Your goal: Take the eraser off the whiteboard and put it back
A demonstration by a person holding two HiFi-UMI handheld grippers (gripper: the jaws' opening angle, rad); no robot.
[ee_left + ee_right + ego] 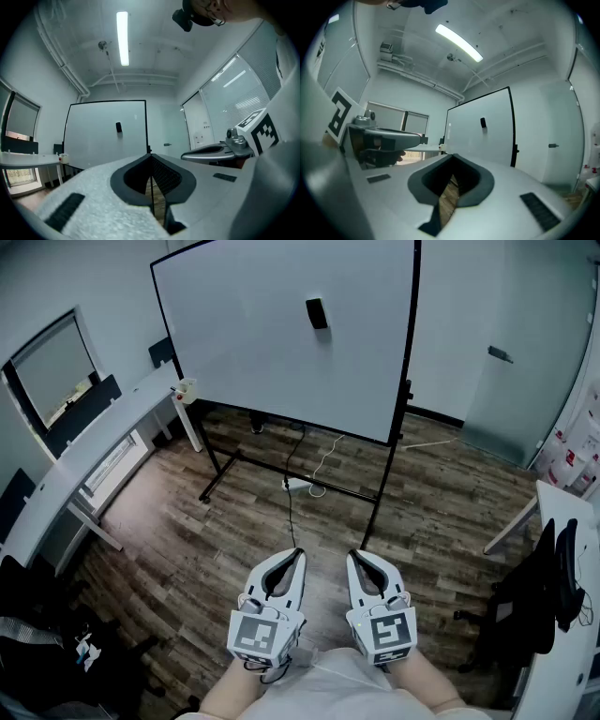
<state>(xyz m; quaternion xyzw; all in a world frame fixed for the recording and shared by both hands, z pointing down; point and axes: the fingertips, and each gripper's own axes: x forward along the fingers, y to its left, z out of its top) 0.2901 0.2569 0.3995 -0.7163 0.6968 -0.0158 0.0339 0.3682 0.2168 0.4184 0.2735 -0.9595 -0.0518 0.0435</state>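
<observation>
Looking steeply down over a left gripper (296,555) and a right gripper (354,557), held side by side close to the body and pointing level at a free-standing whiteboard (244,352). Both pairs of jaws closed tip to tip with nothing between them, only a thin slit of floor visible through each. Probably a resting start: closed, empty, aimed at the target.

High on the board's right half, a small black eraser (317,313), upright on the bare white face, presumably held there by a magnet. Well apart from both grippers, across an open stretch of floor. Judged from that: nothing taken yet, with a walk forward and opened jaws needed before any grasp.

Underfoot, dark wood-plank floor (178,540), with a white cable (323,460) trailing beneath the board. To the left, a long curved white desk (103,432) below a window (52,367), with a small pale cup (187,390) at the end nearest the board. To the right, a black office chair (539,592) beside a white table (574,514), and beyond it a pale door (525,399) with a lever handle (500,354). Overhead, in the left gripper view, a lit tube light (122,37) on a plain white ceiling.
</observation>
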